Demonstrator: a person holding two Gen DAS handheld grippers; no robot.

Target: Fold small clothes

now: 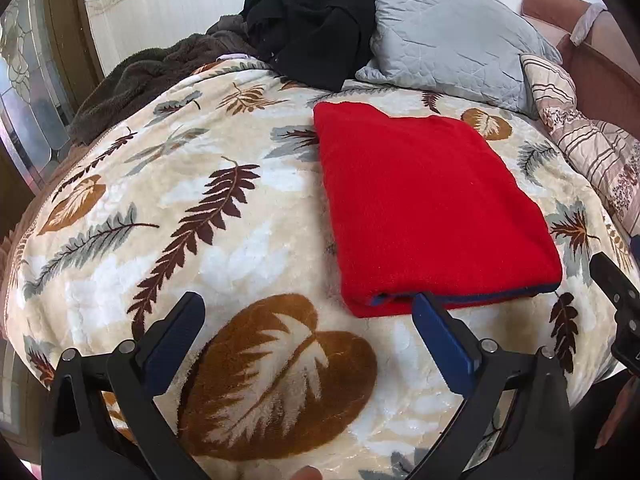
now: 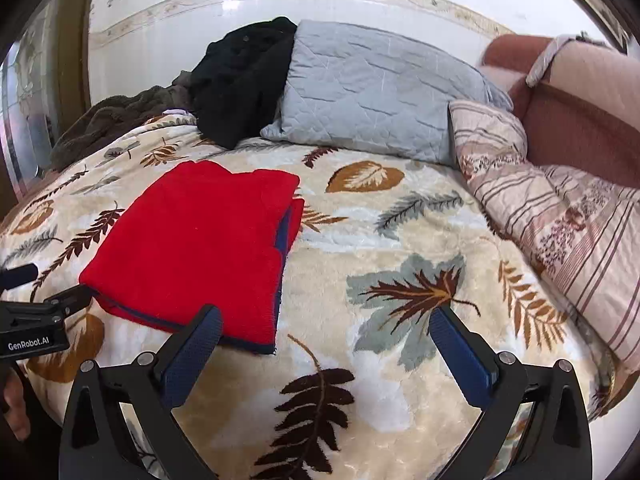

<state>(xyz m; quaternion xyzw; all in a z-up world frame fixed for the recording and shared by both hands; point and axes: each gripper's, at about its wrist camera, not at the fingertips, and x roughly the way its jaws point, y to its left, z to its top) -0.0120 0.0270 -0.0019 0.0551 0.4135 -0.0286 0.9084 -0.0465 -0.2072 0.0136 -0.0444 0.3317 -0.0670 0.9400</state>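
Nearest the cameras, the left claw (image 1: 308, 320) and the right claw (image 2: 326, 332) both stand wide apart with nothing between their blue pads, hovering over the leaf-patterned blanket (image 1: 240, 240) that covers the bed. Just beyond them lies the red garment (image 1: 424, 208), already folded into a flat, tidy rectangle with a dark blue trim showing along its near edge; the left claw's right pad sits just at that edge, not gripping it. This piece looks finished or very nearly so. Farther back, a heap of black clothing (image 1: 316, 20) leans against a grey pillow (image 1: 448, 40), with a brown fleece (image 1: 136, 76) beside it; whether these still await folding cannot be told.
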